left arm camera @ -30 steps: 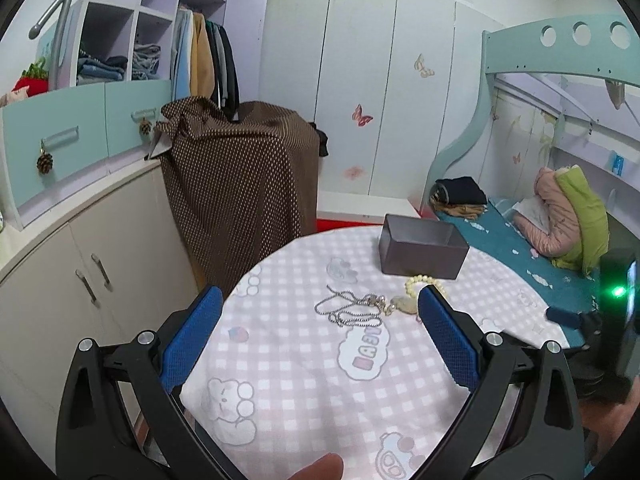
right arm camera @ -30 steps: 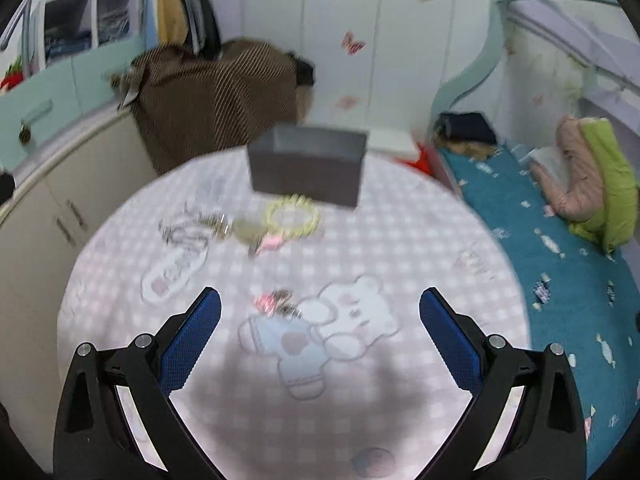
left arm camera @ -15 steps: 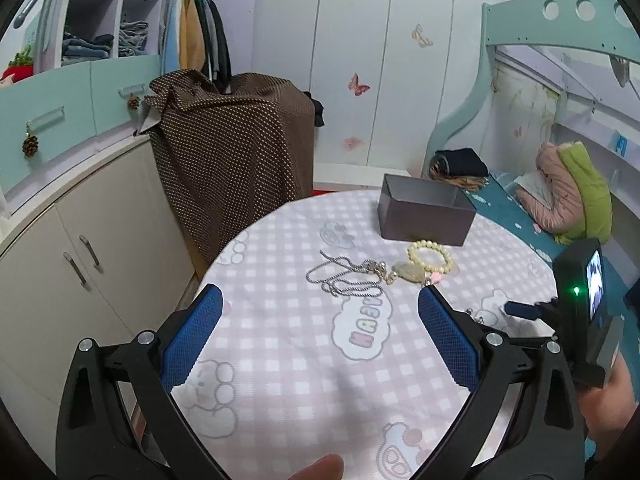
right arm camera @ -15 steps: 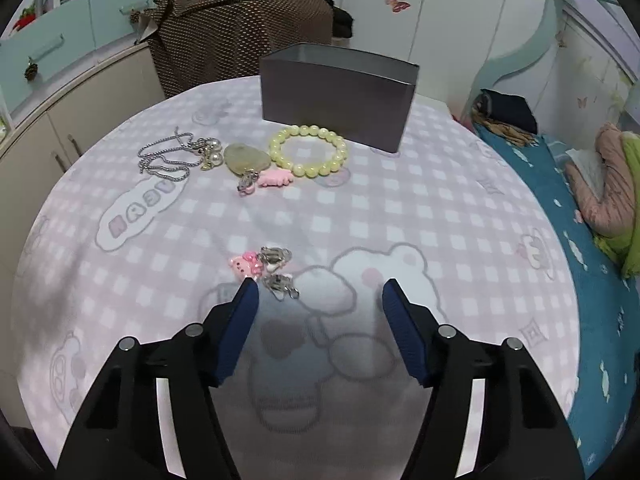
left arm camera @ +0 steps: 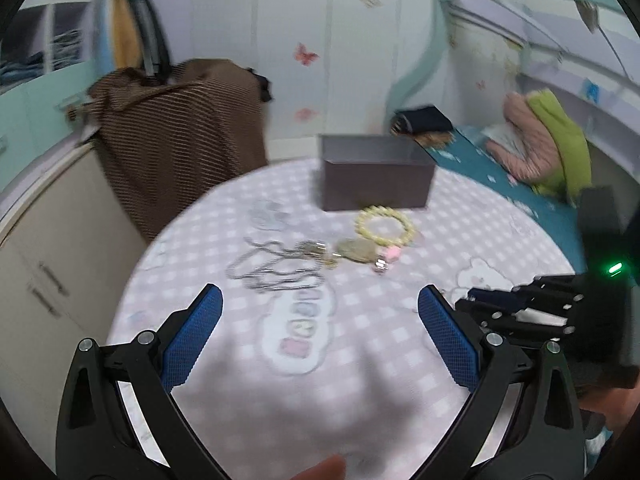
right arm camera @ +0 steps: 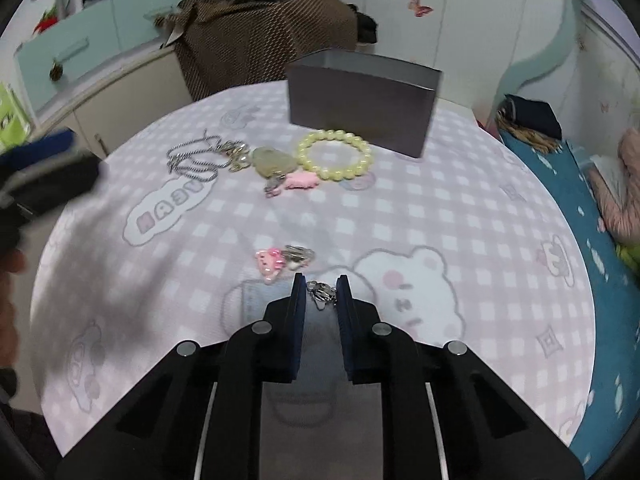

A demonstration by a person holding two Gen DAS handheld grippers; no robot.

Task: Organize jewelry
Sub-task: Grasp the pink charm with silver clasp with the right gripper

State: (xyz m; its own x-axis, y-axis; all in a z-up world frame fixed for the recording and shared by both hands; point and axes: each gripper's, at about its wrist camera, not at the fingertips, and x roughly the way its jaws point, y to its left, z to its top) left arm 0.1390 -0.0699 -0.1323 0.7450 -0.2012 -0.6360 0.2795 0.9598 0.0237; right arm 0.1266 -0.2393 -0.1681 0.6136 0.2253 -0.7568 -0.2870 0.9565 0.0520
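A grey open box [right arm camera: 362,98] stands at the far side of the round checked table [right arm camera: 460,216]. In front of it lie a yellow bead bracelet [right arm camera: 335,155], a pale stone pendant [right arm camera: 272,159], a silver chain [right arm camera: 200,160] and a pink clip [right arm camera: 302,181]. Nearer lie a pink charm clip [right arm camera: 270,262] and a small silver clip [right arm camera: 321,293]. My right gripper [right arm camera: 321,294] sits low on the table, jaws nearly closed around the silver clip. My left gripper [left arm camera: 318,320] is open and empty above the table's near left side; the box [left arm camera: 376,178] and bracelet [left arm camera: 384,226] show ahead of it.
A chair draped in brown dotted cloth [right arm camera: 256,40] stands behind the table. White cabinets [left arm camera: 44,248] run along the left. A bed with teal sheet [right arm camera: 592,208] lies to the right. The right gripper's body [left arm camera: 552,312] shows at the right of the left wrist view.
My right gripper has dropped to the table and its jaws have narrowed from wide open to nearly closed around the silver clip. My left gripper has moved forward over the table, still open.
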